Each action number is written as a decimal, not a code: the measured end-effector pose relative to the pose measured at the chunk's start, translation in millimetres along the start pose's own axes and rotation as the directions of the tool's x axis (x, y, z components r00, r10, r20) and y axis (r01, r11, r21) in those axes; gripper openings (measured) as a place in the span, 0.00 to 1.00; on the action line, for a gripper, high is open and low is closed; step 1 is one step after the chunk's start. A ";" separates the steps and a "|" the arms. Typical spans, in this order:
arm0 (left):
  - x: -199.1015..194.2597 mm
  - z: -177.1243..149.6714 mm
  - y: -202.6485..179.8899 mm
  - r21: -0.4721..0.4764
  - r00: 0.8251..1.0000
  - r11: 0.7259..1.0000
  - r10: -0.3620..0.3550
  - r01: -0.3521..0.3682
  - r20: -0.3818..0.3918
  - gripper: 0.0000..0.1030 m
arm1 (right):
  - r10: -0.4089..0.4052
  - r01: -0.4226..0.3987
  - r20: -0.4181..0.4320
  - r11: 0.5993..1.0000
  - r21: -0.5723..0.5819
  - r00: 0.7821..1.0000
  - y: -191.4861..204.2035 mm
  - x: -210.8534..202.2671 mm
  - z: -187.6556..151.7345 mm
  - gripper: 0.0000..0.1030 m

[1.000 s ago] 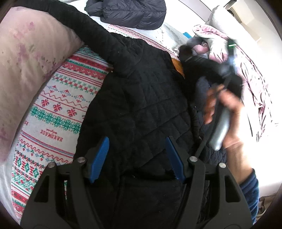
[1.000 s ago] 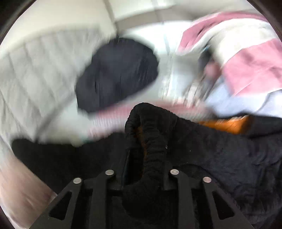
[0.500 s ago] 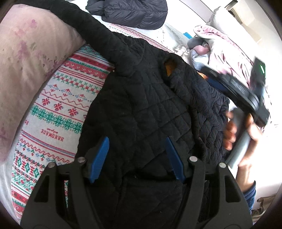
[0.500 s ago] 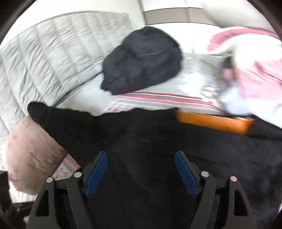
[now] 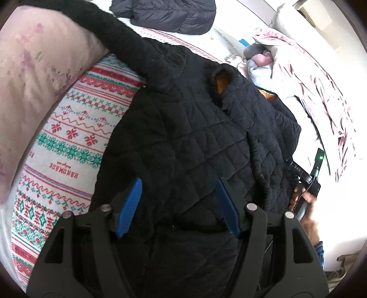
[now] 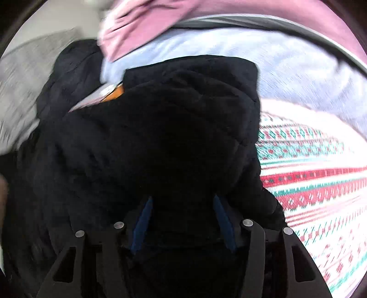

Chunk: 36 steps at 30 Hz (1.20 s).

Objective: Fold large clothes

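Observation:
A black quilted jacket (image 5: 183, 137) lies spread on the patterned blanket (image 5: 75, 137), one sleeve folded across its front and orange lining (image 5: 221, 82) showing at the collar. My left gripper (image 5: 179, 204) hovers open over the jacket's lower part, with nothing pinched between its blue pads. A person's hand (image 5: 302, 199) holds the other tool at the jacket's right edge. In the right wrist view the jacket (image 6: 160, 137) fills the middle. My right gripper (image 6: 183, 222) is closing with bunched jacket fabric between its pads, whose blue faces still show.
A pink flowered pillow (image 5: 34, 80) lies at the left. A dark puffer jacket (image 5: 167, 11) sits at the far end of the bed. A heap of pink and pale clothes (image 5: 298, 68) is piled at the right, just beyond the jacket.
The right gripper let go of the black sleeve, leaving it folded across the jacket, then swung down to the jacket's right edge. The left gripper kept still.

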<state>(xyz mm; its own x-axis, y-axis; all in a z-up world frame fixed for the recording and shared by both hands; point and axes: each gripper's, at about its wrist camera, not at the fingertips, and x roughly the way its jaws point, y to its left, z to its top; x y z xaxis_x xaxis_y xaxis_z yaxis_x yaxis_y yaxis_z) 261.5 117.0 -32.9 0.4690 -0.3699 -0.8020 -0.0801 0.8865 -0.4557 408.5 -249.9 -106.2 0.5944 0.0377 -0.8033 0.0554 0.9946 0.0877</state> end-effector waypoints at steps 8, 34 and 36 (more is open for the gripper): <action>-16.8 9.5 14.1 -0.041 0.999 0.999 -0.015 0.017 0.049 0.65 | -0.033 0.033 0.003 0.998 -0.050 0.999 74.5 -31.7 16.4 0.56; 30.5 13.6 53.9 -0.129 0.977 0.973 0.174 -0.190 -0.125 0.66 | 0.282 -0.357 -0.228 0.596 -0.719 0.932 565.4 -92.3 45.5 0.72; 32.7 12.4 46.7 -0.088 0.973 0.974 0.196 -0.207 -0.123 0.69 | 0.237 -0.334 -0.240 0.565 -0.754 0.941 592.1 -87.4 33.6 0.72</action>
<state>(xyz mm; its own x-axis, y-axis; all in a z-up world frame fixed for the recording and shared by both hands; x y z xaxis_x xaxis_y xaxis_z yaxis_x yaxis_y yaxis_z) 284.0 149.8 -75.7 0.3325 -0.2203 -0.9170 -0.2530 0.9159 -0.3118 416.2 332.4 35.7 0.3804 0.2946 -0.8767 -0.7723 0.6227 -0.1259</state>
